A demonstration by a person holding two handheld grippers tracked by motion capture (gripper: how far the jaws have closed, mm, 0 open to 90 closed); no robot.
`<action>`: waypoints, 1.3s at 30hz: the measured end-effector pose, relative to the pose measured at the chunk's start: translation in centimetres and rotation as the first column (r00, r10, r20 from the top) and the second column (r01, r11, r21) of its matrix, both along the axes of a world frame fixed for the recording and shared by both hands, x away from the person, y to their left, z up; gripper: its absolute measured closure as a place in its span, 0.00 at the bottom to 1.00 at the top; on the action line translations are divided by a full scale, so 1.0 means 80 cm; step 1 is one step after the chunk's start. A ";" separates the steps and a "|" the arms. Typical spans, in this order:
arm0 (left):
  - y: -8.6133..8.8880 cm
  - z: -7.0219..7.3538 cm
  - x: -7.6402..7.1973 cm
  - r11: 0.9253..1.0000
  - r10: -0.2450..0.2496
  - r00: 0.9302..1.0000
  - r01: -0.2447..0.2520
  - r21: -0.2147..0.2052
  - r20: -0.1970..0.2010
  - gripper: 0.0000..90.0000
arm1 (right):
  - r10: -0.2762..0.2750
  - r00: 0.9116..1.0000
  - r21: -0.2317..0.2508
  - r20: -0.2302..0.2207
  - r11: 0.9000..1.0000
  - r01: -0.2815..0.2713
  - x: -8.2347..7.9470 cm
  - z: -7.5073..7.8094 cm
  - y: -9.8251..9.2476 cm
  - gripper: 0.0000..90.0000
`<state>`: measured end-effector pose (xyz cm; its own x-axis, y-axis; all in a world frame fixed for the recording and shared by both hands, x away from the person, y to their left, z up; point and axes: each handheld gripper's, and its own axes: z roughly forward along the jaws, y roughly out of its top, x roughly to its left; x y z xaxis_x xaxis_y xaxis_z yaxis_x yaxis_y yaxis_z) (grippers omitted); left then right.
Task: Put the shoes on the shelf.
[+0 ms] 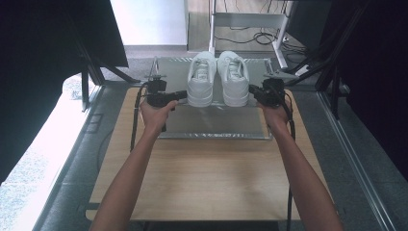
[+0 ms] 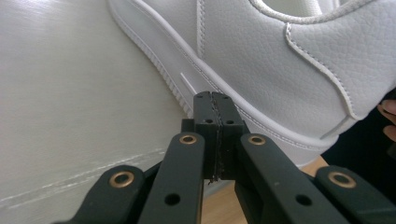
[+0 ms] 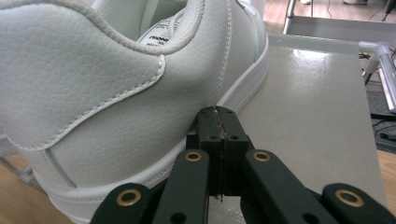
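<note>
A pair of white leather sneakers sits side by side on a grey metal tray (image 1: 211,122) at the far end of a light wooden tabletop (image 1: 207,178), seen from above. The toes point away from the person and the heels face them. The left sneaker (image 1: 201,79) and the right sneaker (image 1: 234,78) stand upright and touch or nearly touch along their inner sides.

Two bare forearms reach in from the bottom edge. The left hand (image 1: 155,114) holds the left hand-held gripper (image 1: 182,94), whose tip is just beside the outer heel side of the left sneaker. The right hand (image 1: 275,113) holds the right hand-held gripper (image 1: 252,89), whose tip is just beside the outer heel side of the right sneaker.

In the left gripper view, the two black jaws are pressed fully together with nothing between them, the tip right at the sneaker's (image 2: 280,65) ribbed white sole edge. In the right gripper view, the jaws are likewise fully closed and empty, the tip against the lower side of the other sneaker (image 3: 116,88), with the tray (image 3: 308,102) stretching beyond.
</note>
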<state>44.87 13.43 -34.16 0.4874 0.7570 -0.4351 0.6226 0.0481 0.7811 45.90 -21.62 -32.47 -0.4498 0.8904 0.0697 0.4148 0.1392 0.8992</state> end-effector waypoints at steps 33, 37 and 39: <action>0.043 -0.019 -0.093 0.995 -0.046 0.983 0.060 -0.074 0.178 0.52 | 0.072 0.988 0.157 0.133 0.983 -0.093 -0.082 -0.018 -0.040 0.72; 0.044 -0.034 -0.112 0.994 -0.063 0.981 0.078 -0.076 0.186 0.52 | 0.076 0.986 0.166 0.145 0.981 -0.100 -0.104 -0.035 -0.053 0.68; 0.045 -0.041 -0.123 0.993 -0.071 0.981 0.087 -0.083 0.182 0.51 | 0.079 0.985 0.163 0.151 0.981 -0.104 -0.116 -0.044 -0.060 0.68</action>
<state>35.07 17.01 -37.43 0.6204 0.6744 -0.4004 0.4780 0.0796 0.8747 36.64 -26.44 -36.01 -0.5452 0.8256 0.1456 0.2729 0.0106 0.9620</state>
